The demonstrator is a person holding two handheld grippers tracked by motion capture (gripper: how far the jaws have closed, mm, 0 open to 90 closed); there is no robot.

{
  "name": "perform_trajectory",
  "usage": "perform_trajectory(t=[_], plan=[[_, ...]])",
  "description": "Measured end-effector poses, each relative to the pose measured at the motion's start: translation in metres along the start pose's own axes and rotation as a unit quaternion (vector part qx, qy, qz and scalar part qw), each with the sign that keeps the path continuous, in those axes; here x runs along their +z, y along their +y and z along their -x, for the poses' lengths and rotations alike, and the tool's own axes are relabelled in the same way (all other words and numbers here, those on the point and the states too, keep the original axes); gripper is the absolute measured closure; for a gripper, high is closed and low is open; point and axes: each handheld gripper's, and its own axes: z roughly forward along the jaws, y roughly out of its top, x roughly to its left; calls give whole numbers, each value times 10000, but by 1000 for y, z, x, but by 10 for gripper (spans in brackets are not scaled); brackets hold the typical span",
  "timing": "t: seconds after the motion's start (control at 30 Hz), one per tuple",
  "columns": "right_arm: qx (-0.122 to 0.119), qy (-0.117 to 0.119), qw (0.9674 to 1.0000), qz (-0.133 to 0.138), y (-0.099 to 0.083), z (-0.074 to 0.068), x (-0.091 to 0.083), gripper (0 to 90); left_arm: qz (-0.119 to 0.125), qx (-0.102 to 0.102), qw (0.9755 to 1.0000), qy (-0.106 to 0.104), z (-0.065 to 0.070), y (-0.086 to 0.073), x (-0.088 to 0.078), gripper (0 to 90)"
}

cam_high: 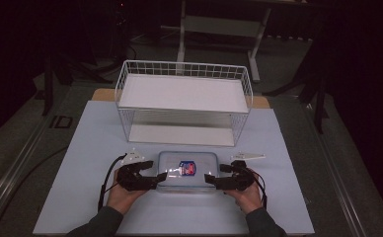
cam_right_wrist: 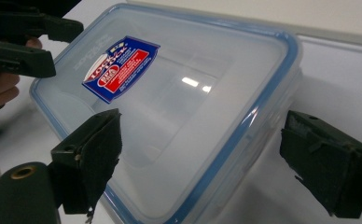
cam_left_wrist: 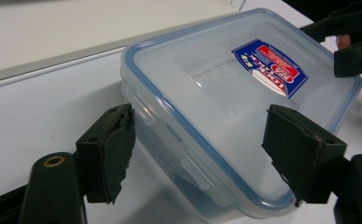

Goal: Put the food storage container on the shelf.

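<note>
You're working on a clear plastic container (cam_high: 188,171) with a blue-rimmed lid and a red-and-blue label (cam_high: 188,168) on top; it's lying flat on the white table (cam_high: 91,163), near edge, centre, right between your two hands. The lid is sitting on and the side latch flaps are hanging along the walls; the inside is looking empty.

Your left gripper (cam_high: 152,178) is sitting at the container's left end, your right gripper (cam_high: 215,180) at its right end. Both are standing wide apart, gripping nothing. In the left gripper view the container (cam_left_wrist: 226,116) is lying between the pads, which aren't pressing on it; same in the right gripper view, where the lid corner (cam_right_wrist: 179,116) is sitting between the jaws with gaps on both sides.

Just beyond the container, a white wire rack (cam_high: 183,101) with two shelves is standing on the table, near the container's far side. Two grey plates (cam_high: 133,158) are riding on the grippers.

The high view is giving you the rack and both hands; the gripper views are giving you what it can't: the latch flaps (cam_left_wrist: 193,168), the blue seal and the label print (cam_right_wrist: 118,70). Each gripper view is also catching the other gripper (cam_left_wrist: 351,42) at the container's far end.
</note>
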Motion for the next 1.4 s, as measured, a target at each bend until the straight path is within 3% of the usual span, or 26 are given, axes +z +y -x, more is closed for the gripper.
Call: perform_trajectory(t=[0.07, 0.17, 0.2, 0.23, 0.3, 0.33, 0.4, 0.5, 0.6, 0.67, 0.73, 0.77, 0.8, 0.97, 1.0, 1.1, 1.4], plan=[[37, 35, 10000, -18, 0, 1, 1, 124, 11, -64, 10000, -53, -2, -1, 1, 231], [118, 182, 9997, -65, -1, 2, 5, 112, 10, -346, 9990, -267, -8, -3, 4, 199], [176, 223, 9996, -83, -1, 3, 6, 111, -40, -499, 9977, -463, -11, -4, 7, 195], [257, 266, 9993, -67, -2, 4, 6, 112, -40, -499, 9977, -463, -11, -4, 7, 195], [350, 329, 9988, -48, -2, 6, 6, 112, -164, -663, 9948, -750, -13, -5, 11, 165], [384, 350, 9986, -47, -2, 7, 7, 112, -211, -707, 9943, -773, -12, -5, 14, 145], [398, 367, 9985, -50, -2, 8, 7, 110, -215, -743, 9939, -783, -13, -5, 14, 149], [621, 567, 9964, -95, -3, 12, 11, 108, -246, -820, 9928, -835, -15, -5, 14, 151], [659, 571, 9961, -97, -3, 13, 11, 117, -273, -851, 9923, -857, -16, -5, 14, 155], [665, 582, 9961, -75, -3, 14, 10, 142, -278, -862, 9921, -866, -16, -5, 12, 190], [748, 629, 9952, -101, -3, 15, 8, 162, -149, -921, 9923, -810, -19, -4, 6, 316], [748, 629, 9952, -101, -3, 15, 8, 162, -148, -1030, 9910, -840, -21, -4, 4, 316], [849, 667, 9941, -125, -4, 16, 7, 188, -139, -1102, 9898, -893, -23, -5, 2, 377], [959, 727, 9927, -100, -6, 18, 2, 240, -153, -1105, 9899, -878, -21, -5, 0, 398], [1006, 749, 9921, -101, -7, 17, -1, 268, -139, -1137, 9894, -896, -22, -5, -1, 441], [939, 766, 9926, -41, -8, 16, -6, 310, -64, -1282, 9866, -1003, -23, -7, -6, 492], [731, 855, 9936, 63, -10, 11, -17, 371, -65, -1174, 9891, -887, -18, -7, -8, 471]])
